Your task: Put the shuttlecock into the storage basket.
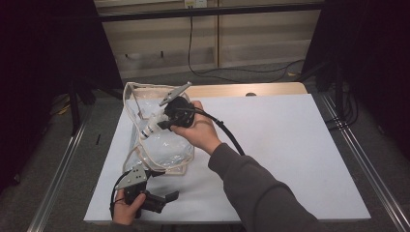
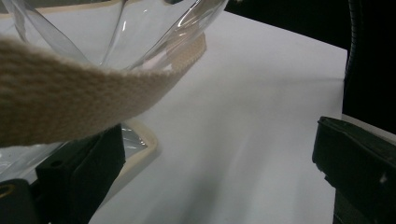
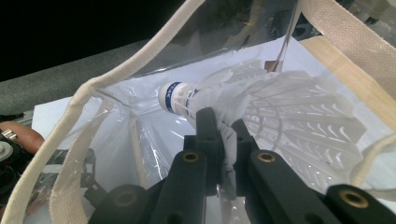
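Note:
A white feathered shuttlecock point(image 1: 151, 128) with a blue-banded cork is held over the mouth of a clear plastic bag point(image 1: 164, 151) trimmed in beige webbing. My right gripper point(image 1: 165, 123) is shut on it. In the right gripper view the jaws point(image 3: 224, 122) pinch the shuttlecock point(image 3: 285, 107) by its feathers, cork pointing into the bag point(image 3: 116, 77). My left gripper point(image 1: 163, 184) sits at the bag's near corner, jaws wide apart. In the left gripper view a beige strap point(image 2: 70, 107) drapes across above one jaw, and nothing lies between the pads of that gripper point(image 2: 215, 154).
The bag lies on the left part of a white table point(image 1: 290, 145), whose wooden far edge point(image 1: 241, 90) shows behind it. A black cable point(image 1: 232, 135) trails from my right gripper. Metal rails run along both sides of the table.

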{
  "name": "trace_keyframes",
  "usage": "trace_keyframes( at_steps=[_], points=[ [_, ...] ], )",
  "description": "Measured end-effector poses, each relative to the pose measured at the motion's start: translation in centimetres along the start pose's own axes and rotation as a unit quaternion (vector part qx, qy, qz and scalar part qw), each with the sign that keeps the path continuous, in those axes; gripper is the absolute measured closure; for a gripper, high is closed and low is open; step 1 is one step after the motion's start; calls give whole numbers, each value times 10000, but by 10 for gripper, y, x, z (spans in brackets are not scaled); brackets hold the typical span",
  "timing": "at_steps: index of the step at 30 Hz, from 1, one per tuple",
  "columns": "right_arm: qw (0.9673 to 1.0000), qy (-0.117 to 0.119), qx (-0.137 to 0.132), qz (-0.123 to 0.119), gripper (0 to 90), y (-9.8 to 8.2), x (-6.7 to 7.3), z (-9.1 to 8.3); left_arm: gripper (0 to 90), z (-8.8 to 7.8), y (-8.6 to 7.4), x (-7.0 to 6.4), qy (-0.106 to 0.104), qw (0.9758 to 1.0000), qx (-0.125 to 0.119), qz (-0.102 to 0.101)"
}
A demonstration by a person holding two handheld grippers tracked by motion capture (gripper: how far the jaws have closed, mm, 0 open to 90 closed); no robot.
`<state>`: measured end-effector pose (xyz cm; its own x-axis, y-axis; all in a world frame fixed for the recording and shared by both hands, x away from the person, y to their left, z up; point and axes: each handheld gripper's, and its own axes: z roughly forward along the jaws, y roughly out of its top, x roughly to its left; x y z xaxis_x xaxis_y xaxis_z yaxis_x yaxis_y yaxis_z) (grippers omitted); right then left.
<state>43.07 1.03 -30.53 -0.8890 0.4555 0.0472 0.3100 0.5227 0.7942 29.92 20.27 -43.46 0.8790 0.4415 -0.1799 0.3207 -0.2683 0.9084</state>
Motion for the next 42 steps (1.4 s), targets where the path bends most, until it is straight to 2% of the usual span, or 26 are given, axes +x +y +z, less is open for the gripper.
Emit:
trace_keyframes(
  at_steps=[23,42],
  points=[
    [9999,102,71,116,873,-6,-2,17,24,-1,0,1,12,10000,15,4],
    [9997,107,105,212,873,-3,1,26,24,-1,0,1,14,10000,-17,16]
  ],
)
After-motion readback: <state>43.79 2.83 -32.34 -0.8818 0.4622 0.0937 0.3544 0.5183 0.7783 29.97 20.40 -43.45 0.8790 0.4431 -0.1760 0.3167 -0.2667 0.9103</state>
